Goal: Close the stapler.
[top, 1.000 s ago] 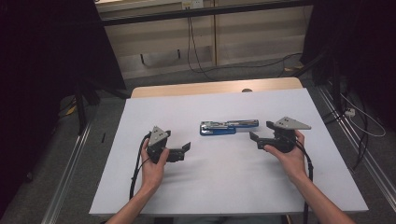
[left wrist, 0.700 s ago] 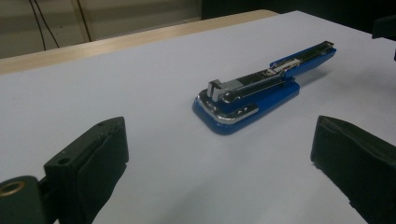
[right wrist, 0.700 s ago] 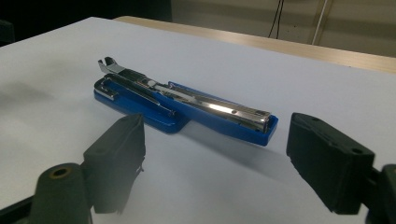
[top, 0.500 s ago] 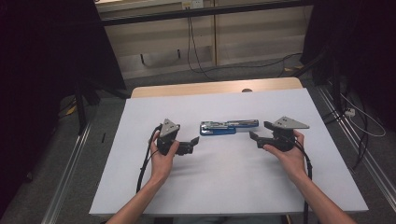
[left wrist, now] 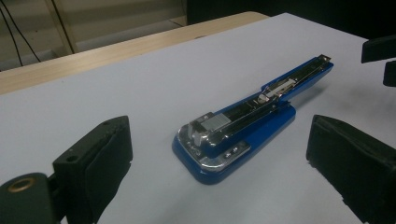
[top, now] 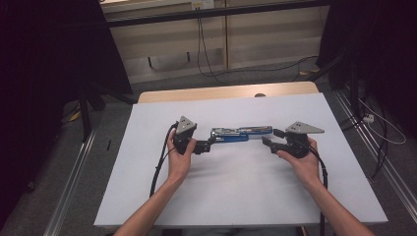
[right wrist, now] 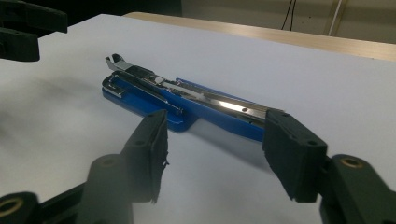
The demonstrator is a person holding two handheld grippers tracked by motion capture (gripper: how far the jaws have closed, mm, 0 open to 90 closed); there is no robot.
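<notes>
A blue stapler (top: 241,134) is lying open and flat in the middle of the bench (top: 236,196), its metal staple rail turned up. The left hand-held gripper (top: 209,144) is pointing at the wide hinged end, with its jaws spread wide and nothing between them. The right hand-held gripper (top: 269,137) is standing at the narrow far end; its jaws have just been closing, and the tip of the stapler (right wrist: 187,105) is sitting between the pads (right wrist: 292,154), but they are not pressing on it yet, so this one is also released.

The stapler (left wrist: 247,121) is probably stiff and rather heavy for its size, made of hard plastic and polished metal, so it may be slippery on the rail. Because it is hinged, the two halves could swing when lifted. The flat blue sides of the base seem to be the better place for a grip.

The bench is covered with a smooth white sheet, with a wooden edge (top: 221,93) behind it. The room around it is dim, with cables (top: 201,44) hanging along the pale back wall.
</notes>
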